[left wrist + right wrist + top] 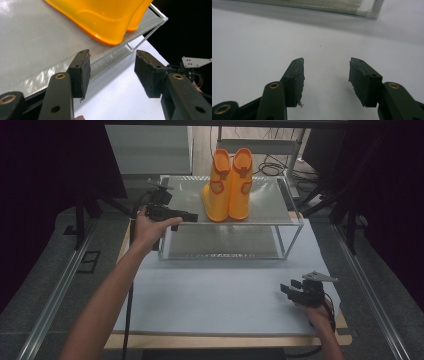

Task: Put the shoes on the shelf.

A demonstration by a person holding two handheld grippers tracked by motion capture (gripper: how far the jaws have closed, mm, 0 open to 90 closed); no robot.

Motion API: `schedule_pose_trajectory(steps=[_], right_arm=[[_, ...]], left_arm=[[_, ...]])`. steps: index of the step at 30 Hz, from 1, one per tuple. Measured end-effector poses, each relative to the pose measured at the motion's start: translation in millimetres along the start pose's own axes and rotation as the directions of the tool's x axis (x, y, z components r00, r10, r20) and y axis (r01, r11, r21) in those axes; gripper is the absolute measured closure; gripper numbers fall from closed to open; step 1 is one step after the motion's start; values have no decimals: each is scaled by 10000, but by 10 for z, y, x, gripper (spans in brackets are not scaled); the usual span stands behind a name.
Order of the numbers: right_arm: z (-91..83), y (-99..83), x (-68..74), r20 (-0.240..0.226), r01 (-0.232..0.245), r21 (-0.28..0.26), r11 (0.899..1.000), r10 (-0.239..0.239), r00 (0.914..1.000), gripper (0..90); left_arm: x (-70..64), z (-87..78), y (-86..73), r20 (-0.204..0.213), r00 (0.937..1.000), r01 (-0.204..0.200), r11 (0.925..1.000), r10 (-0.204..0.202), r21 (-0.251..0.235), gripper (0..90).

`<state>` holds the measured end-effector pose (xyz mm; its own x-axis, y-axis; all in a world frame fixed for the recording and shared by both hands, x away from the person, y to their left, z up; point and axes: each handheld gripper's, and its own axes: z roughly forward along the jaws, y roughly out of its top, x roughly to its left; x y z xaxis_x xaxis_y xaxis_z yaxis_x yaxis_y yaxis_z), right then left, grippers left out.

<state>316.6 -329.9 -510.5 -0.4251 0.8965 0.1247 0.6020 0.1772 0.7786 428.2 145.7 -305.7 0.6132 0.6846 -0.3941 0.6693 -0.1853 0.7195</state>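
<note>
On the rack's (295, 222) top shelf, a pair of orange boots (229, 185) is seen upright, side by side, set back from the front edge. At the shelf's left edge, the left gripper (192, 216) is held with jaws wide apart and empty. Well apart, over bare white sheet (210, 290) near the right edge, the right gripper (289, 288) is likewise parted and empty.

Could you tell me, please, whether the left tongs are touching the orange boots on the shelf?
Apart. The left gripper view shows the left tongs open, with bare shelf between the tips and the orange boots.
</note>
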Motion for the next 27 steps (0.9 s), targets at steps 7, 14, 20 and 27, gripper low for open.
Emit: schedule_pose_trajectory(steps=[7,14,20,27], right_arm=[[-2,10,27,-59,134,2,9999,-134,9999,459],[1,16,22,-29,132,-7,9999,-132,9999,459],[9,17,23,-23,166,21,9999,-166,9999,456],[15,14,22,-35,154,97,9998,-153,9999,454]], left_arm=[[-42,-191,-234,177,9992,-360,9993,362,-83,460],[-91,-359,-539,223,9973,-704,9975,705,-74,459],[-60,-377,-818,315,9974,-650,9979,650,-27,455],[19,-344,-1115,169,9986,-507,9987,507,41,447]])
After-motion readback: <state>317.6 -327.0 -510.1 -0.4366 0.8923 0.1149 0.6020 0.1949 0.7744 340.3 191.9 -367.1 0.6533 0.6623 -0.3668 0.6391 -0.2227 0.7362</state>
